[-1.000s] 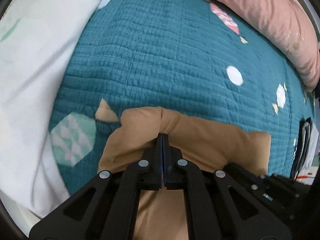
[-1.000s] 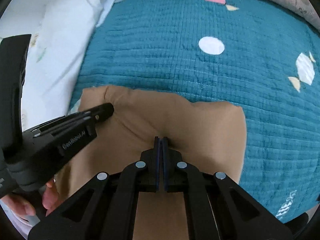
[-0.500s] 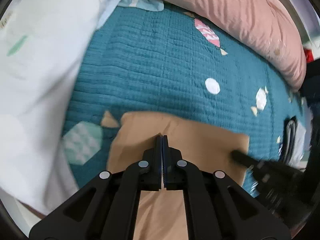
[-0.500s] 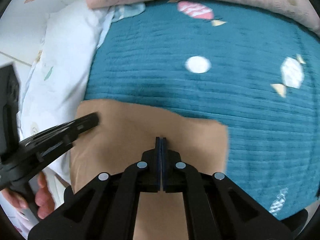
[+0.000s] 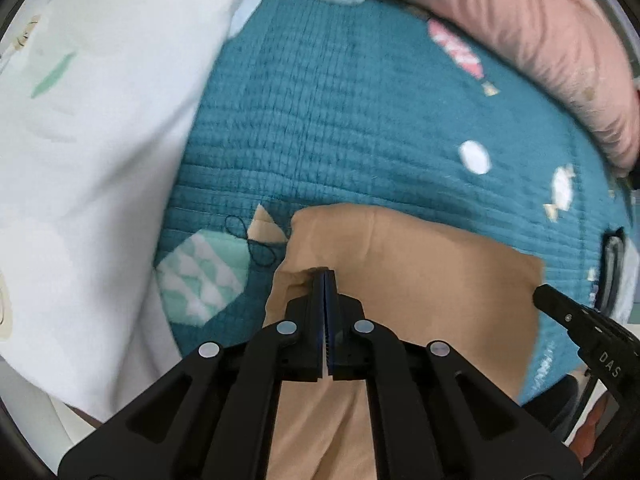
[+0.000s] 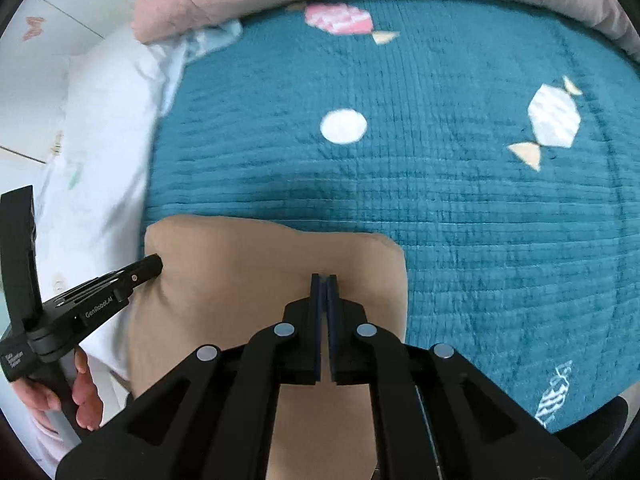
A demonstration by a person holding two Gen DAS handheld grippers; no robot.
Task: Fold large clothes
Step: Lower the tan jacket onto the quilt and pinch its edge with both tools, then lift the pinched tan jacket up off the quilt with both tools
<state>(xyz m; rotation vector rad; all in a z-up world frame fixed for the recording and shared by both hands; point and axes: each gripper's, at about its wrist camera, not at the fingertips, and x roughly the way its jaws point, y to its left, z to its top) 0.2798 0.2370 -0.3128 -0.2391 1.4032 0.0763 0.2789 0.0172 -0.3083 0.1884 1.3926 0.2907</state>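
A tan garment lies folded into a rectangle on a teal quilt. My left gripper points down at its left part, jaws shut, and the cloth edge puckers up into the tips. From the right wrist, the left gripper touches the left edge of the garment. My right gripper is over the right part. Its jaws are opening by a sliver, with a thin fold of tan cloth seemingly between them. The right gripper shows at the garment's right edge.
White bedding is heaped along the left, and a pink duvet curves around the far side. A hand holds the left tool. A dark object lies at the quilt's right edge. The teal quilt stretches beyond the garment.
Both grippers have risen, so more quilt shows beyond the garment. The two tools stand farther apart. A hairline gap has appeared between the right jaws.
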